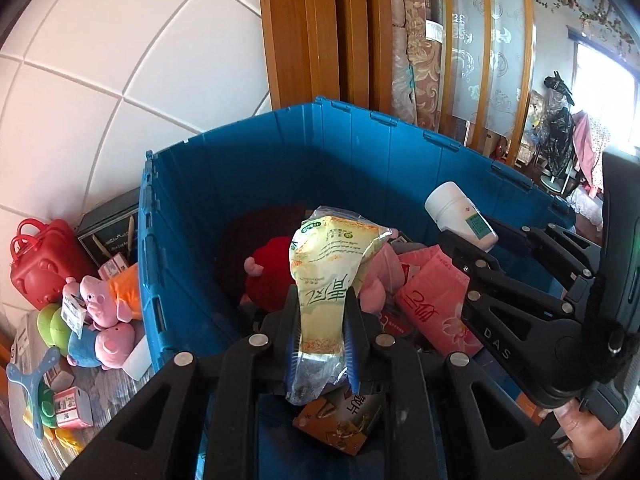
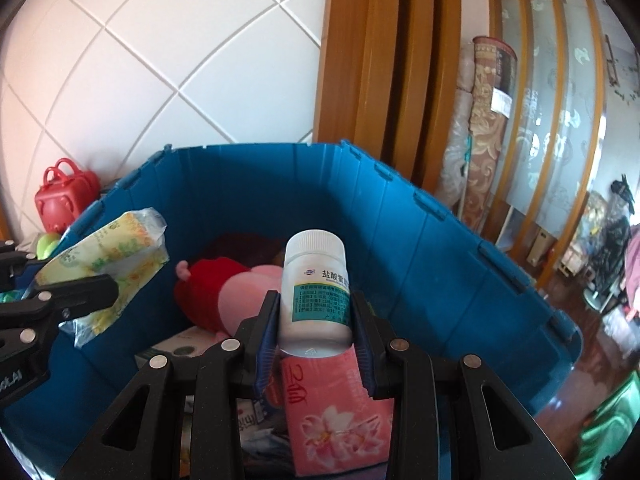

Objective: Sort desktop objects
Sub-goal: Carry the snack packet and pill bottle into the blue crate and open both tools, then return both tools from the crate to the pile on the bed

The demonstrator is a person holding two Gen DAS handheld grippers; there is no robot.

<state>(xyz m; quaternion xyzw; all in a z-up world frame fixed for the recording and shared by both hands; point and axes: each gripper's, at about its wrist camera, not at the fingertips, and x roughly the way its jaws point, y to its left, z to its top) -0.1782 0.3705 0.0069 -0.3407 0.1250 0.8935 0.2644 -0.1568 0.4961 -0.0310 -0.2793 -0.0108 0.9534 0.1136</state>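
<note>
Release comes next, I judge: left hand-held gripper (image 1: 320, 336) pinching the tissue pack (image 1: 332, 264) and right hand-held gripper (image 2: 314, 334) pinching the white bottle (image 2: 314, 284), both mid-frame over the blue crate (image 2: 420, 240), should lower before letting go.

Yellow tissue pack (image 1: 325, 280) clamped in left gripper (image 1: 322, 336) jaws above blue crate (image 1: 256, 160).

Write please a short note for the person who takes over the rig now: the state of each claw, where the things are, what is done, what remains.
Left claw: shut on the yellow tissue pack, held above the blue crate.
Right claw: shut on the white pill bottle, also above the crate.
Done: plush toys and a pink tissue pack lie inside the crate.
Left: release both items; more toys and small boxes remain outside, beside the crate.
</note>
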